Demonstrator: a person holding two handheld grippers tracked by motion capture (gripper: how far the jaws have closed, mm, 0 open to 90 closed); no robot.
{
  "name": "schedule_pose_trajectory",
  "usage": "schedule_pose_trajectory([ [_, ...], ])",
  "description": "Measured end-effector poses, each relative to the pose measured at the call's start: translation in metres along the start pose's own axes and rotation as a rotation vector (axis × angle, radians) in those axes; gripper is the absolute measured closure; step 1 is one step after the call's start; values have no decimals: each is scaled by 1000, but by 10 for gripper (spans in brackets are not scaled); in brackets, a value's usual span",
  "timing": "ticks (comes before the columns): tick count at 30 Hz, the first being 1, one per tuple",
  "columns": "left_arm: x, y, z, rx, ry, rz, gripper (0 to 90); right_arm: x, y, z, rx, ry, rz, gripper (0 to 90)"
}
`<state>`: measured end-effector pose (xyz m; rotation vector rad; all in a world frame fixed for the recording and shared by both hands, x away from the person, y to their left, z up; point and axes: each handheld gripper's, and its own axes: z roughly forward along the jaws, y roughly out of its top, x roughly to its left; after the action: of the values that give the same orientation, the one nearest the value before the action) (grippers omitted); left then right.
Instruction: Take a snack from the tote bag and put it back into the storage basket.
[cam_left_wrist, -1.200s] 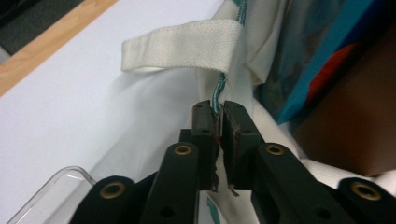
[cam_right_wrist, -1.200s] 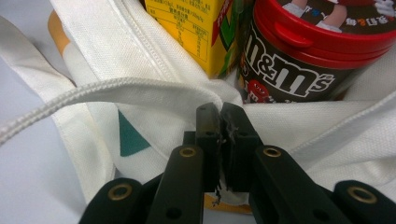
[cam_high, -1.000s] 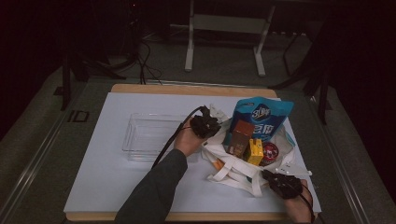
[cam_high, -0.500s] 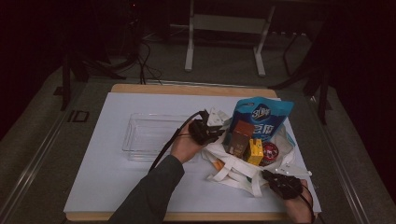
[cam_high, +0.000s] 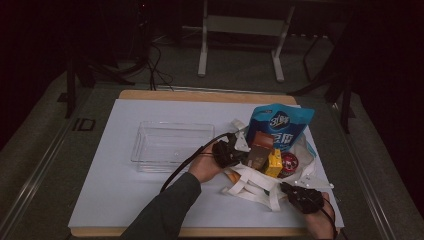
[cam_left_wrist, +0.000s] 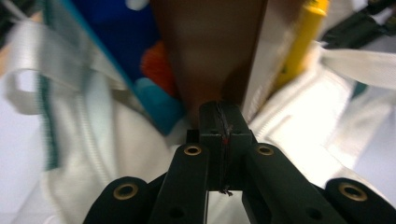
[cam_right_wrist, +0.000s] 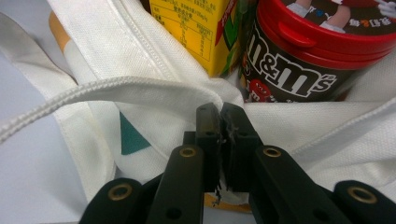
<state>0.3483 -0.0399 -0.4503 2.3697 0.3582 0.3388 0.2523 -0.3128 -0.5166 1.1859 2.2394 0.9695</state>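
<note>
The left tongs (cam_high: 235, 152) have just been closing and now stand clamped together, with no gap between the pads; in the left gripper view their tips (cam_left_wrist: 223, 122) press against the lower corner of the brown pack (cam_left_wrist: 210, 51), and whether a thin edge of it is pinched I cannot tell. The right tongs (cam_high: 290, 190) are narrow too, gripping the white cloth of the bag (cam_right_wrist: 154, 88) at its near rim.

From left to right on the surface (cam_high: 115, 200): a clear tray (cam_high: 170, 145) lies well apart from the person's sleeve (cam_high: 165, 215), just beside the left hand (cam_high: 205, 167). Next comes the bag (cam_high: 250, 182), lying open with its straps spread toward the near edge. Inside it, the brown pack (cam_high: 259, 150) stands at the left, touching the left tongs. A yellow carton (cam_high: 273, 164) leans just beside it, and a red-lidded candy tub (cam_high: 289, 164) sits right of the carton. Behind them a blue pouch (cam_high: 282, 122) rises upright above the bag's far rim.

In the right gripper view the carton (cam_right_wrist: 191, 28) and the tub (cam_right_wrist: 303, 56) touch each other just past the gripped rim. The right hand (cam_high: 320, 225) rests at the near right corner.
</note>
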Motion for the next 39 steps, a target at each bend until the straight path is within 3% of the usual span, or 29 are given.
schedule_pose_trajectory([
  [6,-9,3,2,-12,-51,20,895,0,0,0,2,-1,-2,859],
  [9,-5,2,3,-18,-68,3,886,0,0,0,0,0,0,859],
  [17,3,0,-6,-51,-103,-13,698,0,0,0,-2,4,4,859],
  [20,7,3,-17,-115,-127,-12,617,-1,0,0,-2,4,6,859],
  [27,14,11,-28,-200,-114,-38,493,0,0,0,-1,4,5,859],
  [29,15,14,-30,-211,-92,-37,444,-1,0,0,-1,6,3,859],
  [35,22,20,-30,-271,-111,-50,386,-1,0,0,0,7,1,859],
  [39,27,20,-27,-307,-139,-75,408,-1,0,0,0,8,1,860],
])
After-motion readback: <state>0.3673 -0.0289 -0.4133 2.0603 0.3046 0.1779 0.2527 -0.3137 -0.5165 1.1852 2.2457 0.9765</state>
